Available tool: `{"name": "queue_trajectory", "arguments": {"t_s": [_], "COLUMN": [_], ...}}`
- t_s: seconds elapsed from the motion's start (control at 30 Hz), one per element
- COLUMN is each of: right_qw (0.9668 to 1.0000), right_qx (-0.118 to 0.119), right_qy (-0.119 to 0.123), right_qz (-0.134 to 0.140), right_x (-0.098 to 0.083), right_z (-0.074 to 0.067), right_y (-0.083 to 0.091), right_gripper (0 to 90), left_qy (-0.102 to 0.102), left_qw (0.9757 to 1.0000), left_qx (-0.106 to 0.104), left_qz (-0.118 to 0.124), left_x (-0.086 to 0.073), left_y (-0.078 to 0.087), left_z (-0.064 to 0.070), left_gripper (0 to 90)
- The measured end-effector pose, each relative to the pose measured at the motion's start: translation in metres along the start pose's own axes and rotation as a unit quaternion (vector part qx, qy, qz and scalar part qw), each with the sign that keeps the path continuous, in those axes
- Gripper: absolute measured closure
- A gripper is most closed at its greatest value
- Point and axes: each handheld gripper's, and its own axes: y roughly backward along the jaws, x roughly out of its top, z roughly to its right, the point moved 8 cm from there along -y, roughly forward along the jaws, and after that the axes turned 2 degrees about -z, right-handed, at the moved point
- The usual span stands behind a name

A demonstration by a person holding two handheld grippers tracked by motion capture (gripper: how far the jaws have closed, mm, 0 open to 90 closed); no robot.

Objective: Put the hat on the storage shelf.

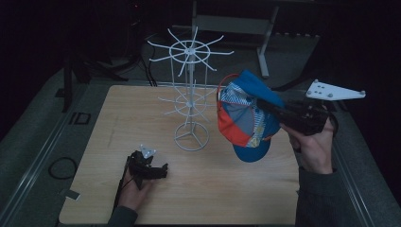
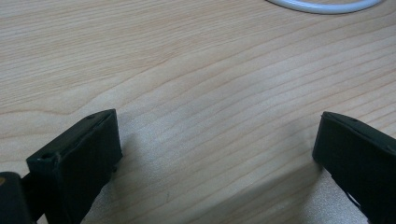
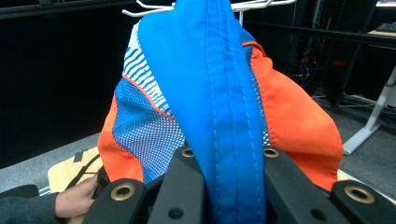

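- Left gripper (image 1: 163, 170) rests low on the table (image 1: 236, 198), jaws apart, nothing between them
- Right gripper (image 1: 265, 106) is clamped on the cap (image 1: 246, 118); the cap hangs in the air, just right of the white rack (image 1: 190, 94); its brim runs between the jaws
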Motion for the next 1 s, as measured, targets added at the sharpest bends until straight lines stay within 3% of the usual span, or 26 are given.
{"name": "queue_trajectory", "arguments": {"t_s": [1.0], "right_qw": [0.9994], "right_qx": [0.009], "right_qy": [0.006], "right_qz": [0.031], "right_x": [0.0100], "right_z": [-0.0034], "right_y": [0.0010], "right_gripper": [87.1], "left_qy": [0.000], "left_qw": [1.0000], "left_qx": [0.000], "left_qz": [0.000], "left_x": [0.0000], "left_y": [0.0000], "left_z": [0.0001], "left_gripper": [1.4]}}
